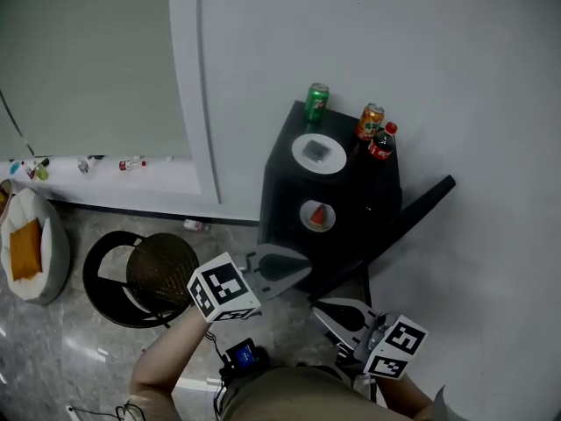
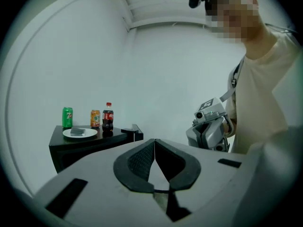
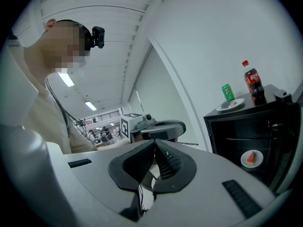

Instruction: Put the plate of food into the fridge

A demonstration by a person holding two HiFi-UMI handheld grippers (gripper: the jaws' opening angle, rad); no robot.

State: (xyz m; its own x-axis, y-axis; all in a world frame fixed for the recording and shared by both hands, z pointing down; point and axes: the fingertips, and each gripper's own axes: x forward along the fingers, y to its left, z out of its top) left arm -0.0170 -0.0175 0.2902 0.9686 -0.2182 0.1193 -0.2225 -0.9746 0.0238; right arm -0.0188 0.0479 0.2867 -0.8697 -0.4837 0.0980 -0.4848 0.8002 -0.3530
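Observation:
A small black fridge stands against the white wall with its door swung open. On its top lies a white plate with a grey piece of food, also in the left gripper view as the plate. A second plate with a watermelon slice sits on a shelf inside, and the right gripper view shows that watermelon plate. My left gripper and right gripper hover in front of the fridge, both shut and empty, tips close together.
A green can, an orange can and a cola bottle stand at the back of the fridge top. A black round stool and a white cushion are on the floor to the left.

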